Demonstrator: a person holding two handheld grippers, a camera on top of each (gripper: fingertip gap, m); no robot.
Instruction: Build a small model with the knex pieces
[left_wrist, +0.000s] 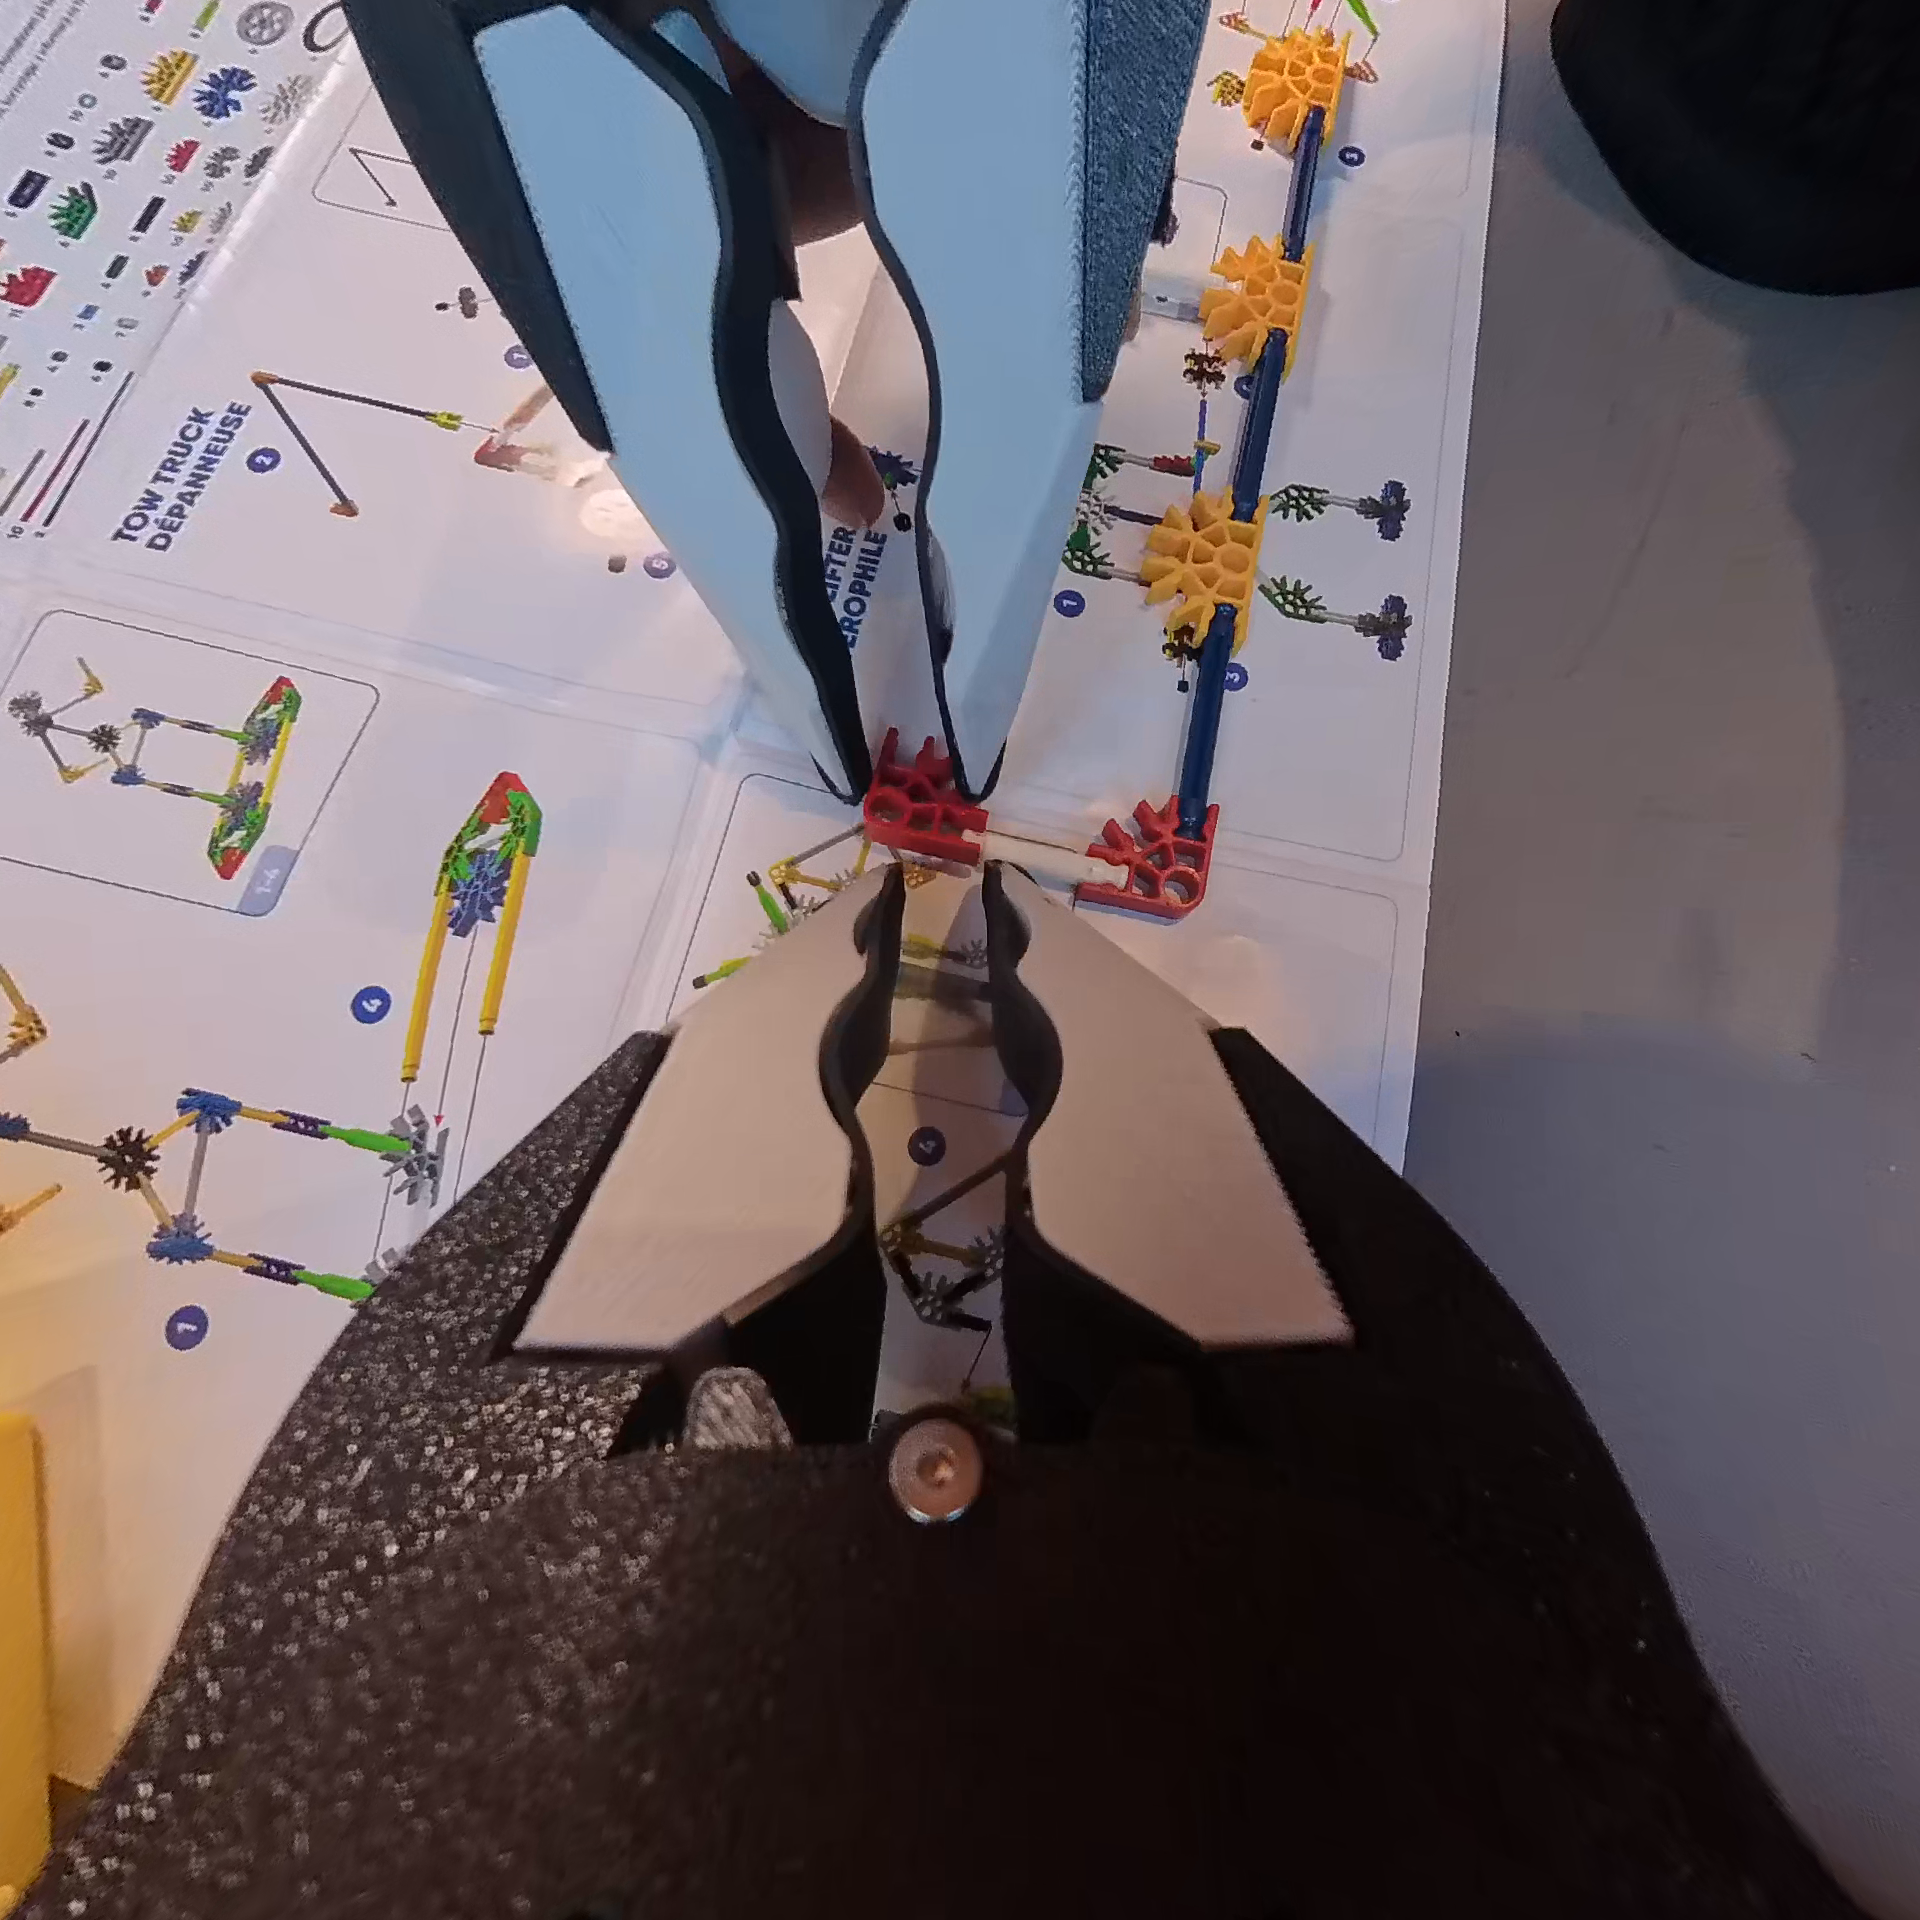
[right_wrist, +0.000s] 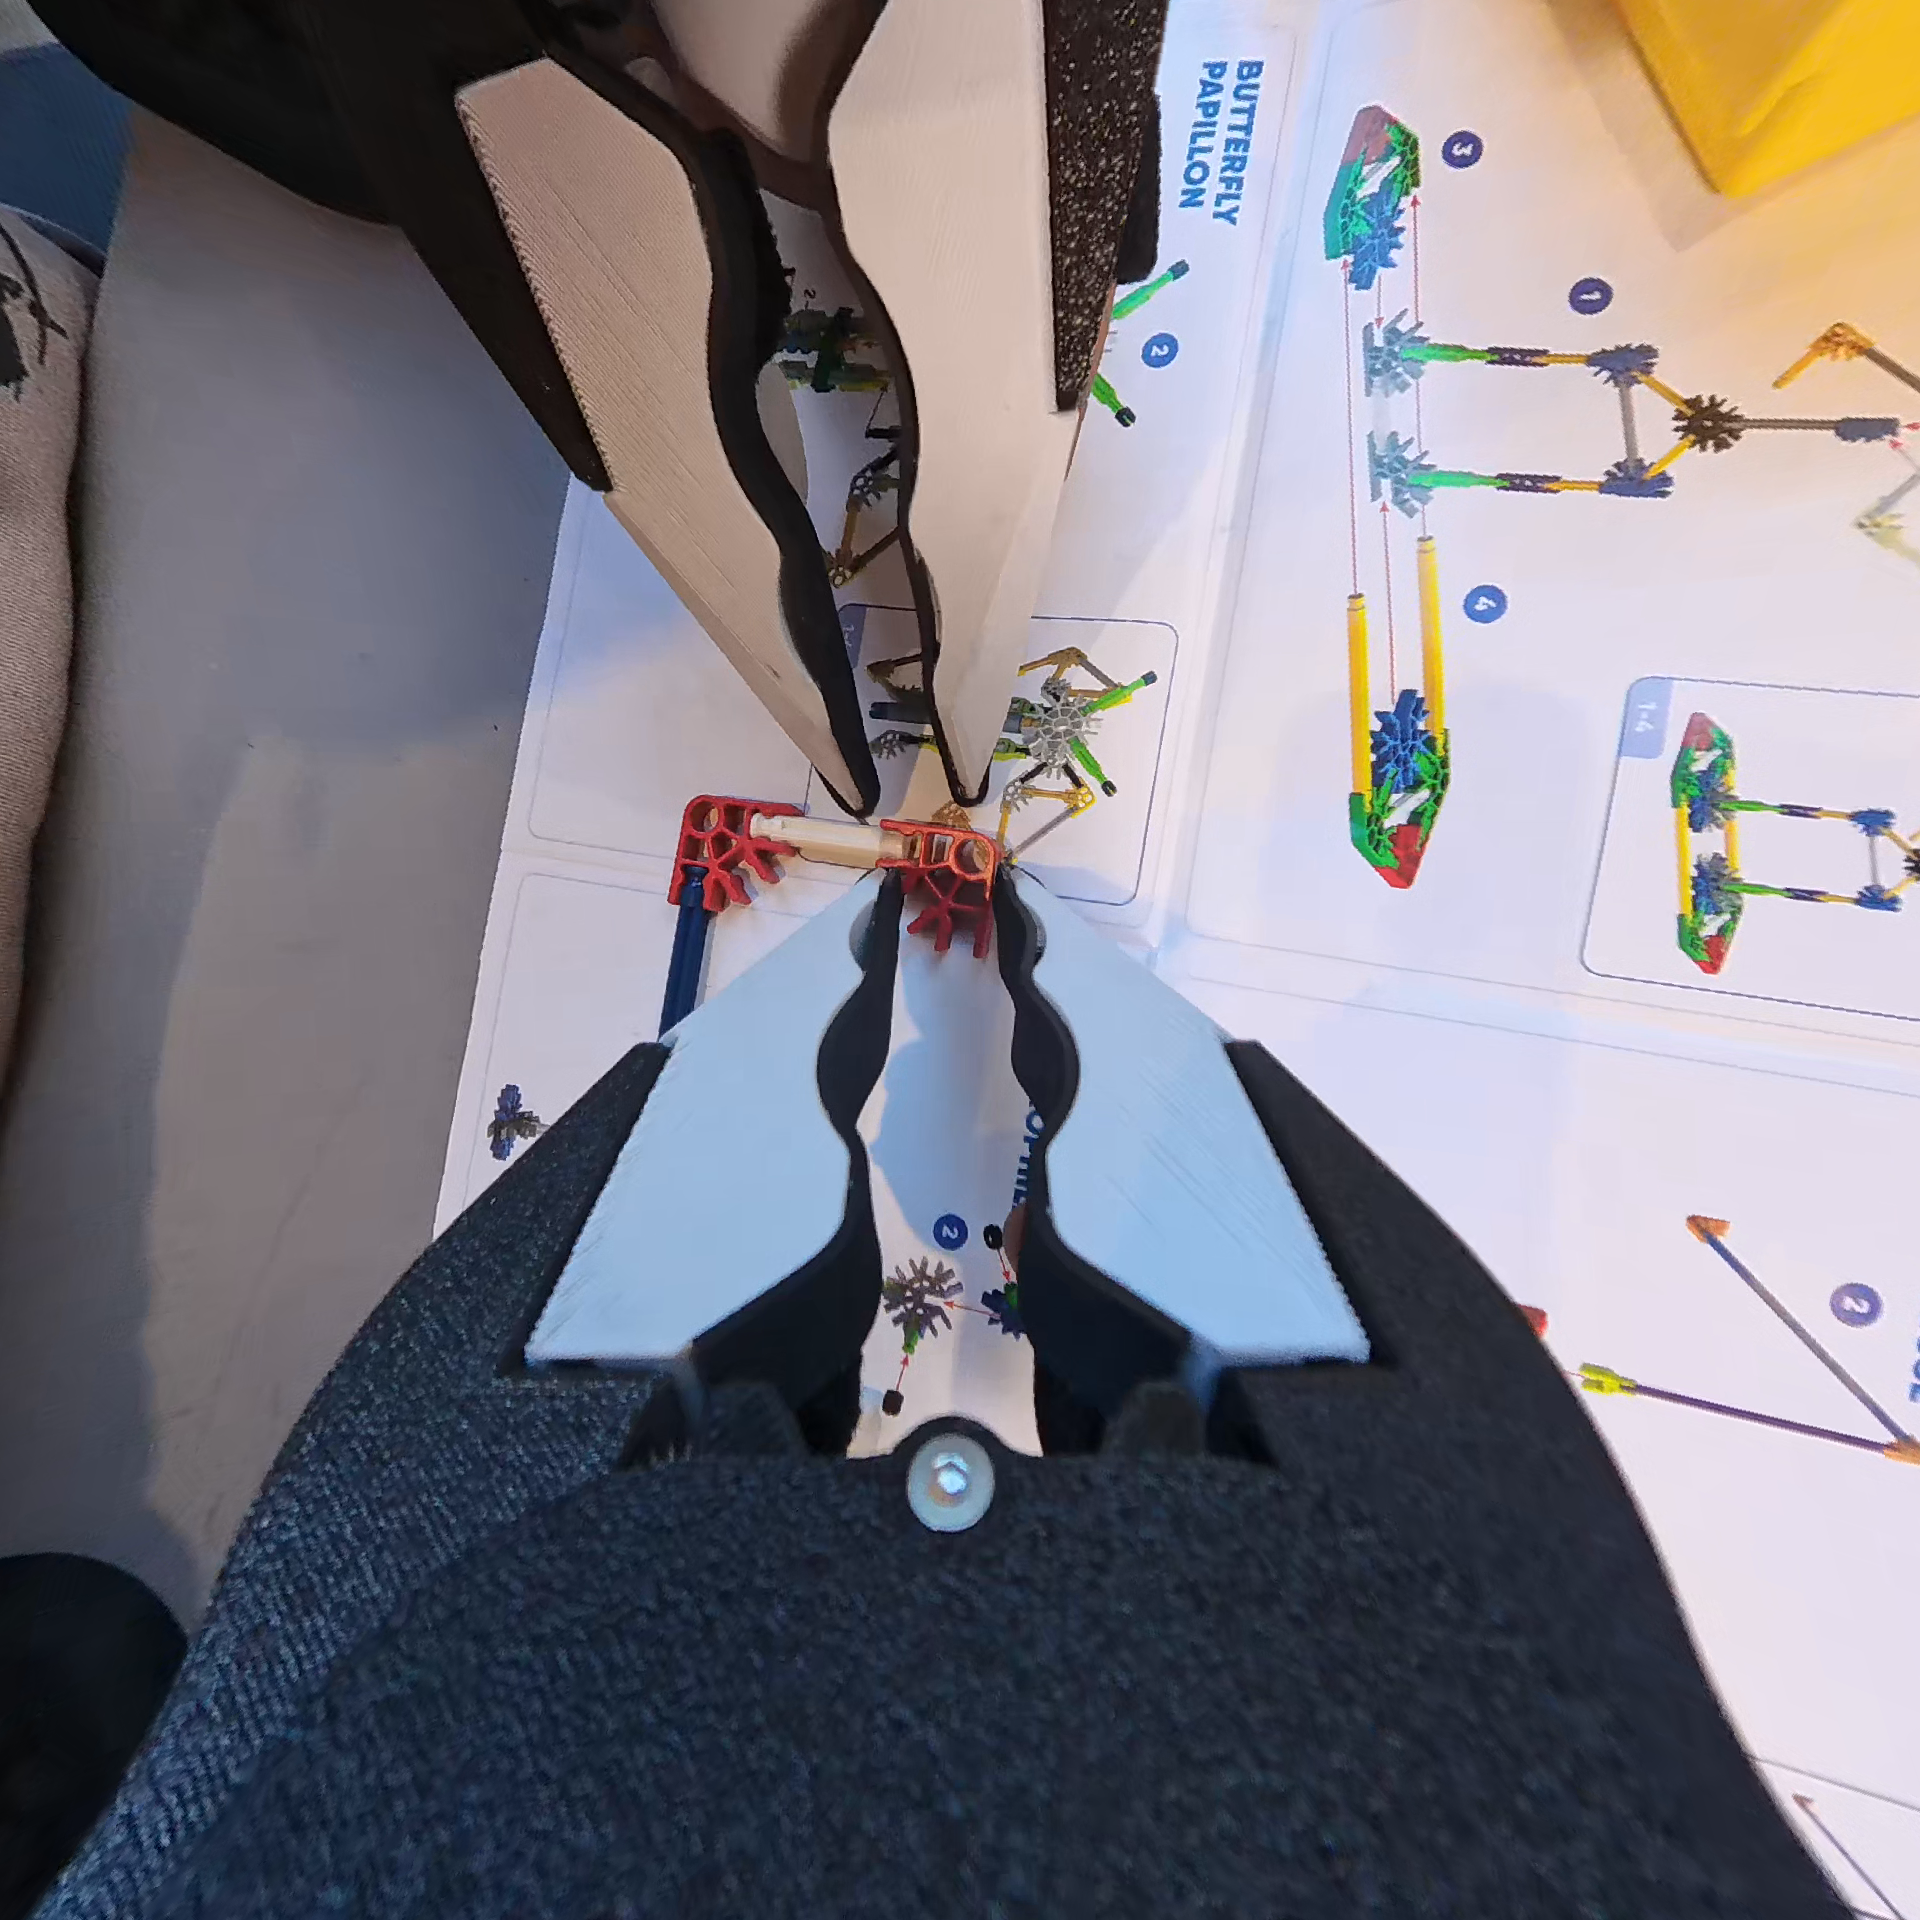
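The left tool (left_wrist: 940, 883) stands narrow, nothing between its tips, just beside the red connector (right_wrist: 948, 873) that the right tool (right_wrist: 945, 888) pinches. A white rod (left_wrist: 1039, 847) joins that connector to a second red connector (left_wrist: 1153, 862). From there a blue rod (left_wrist: 1210, 717) runs through yellow connectors (left_wrist: 1205, 566) over the instruction sheet (left_wrist: 520, 644) on the bench (left_wrist: 1662, 831).

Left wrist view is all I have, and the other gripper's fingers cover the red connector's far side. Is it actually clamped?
Observer: It looks so. In the right wrist view, the right gripper has a finger on each side of the red connector.
Operator: How does my gripper look from there?
Observer: The left gripper is open where the white rod enters the connector, and it grips nothing.
Operator: Anything beyond the sheet?
Observer: A beige cushion lies past the grey surface.
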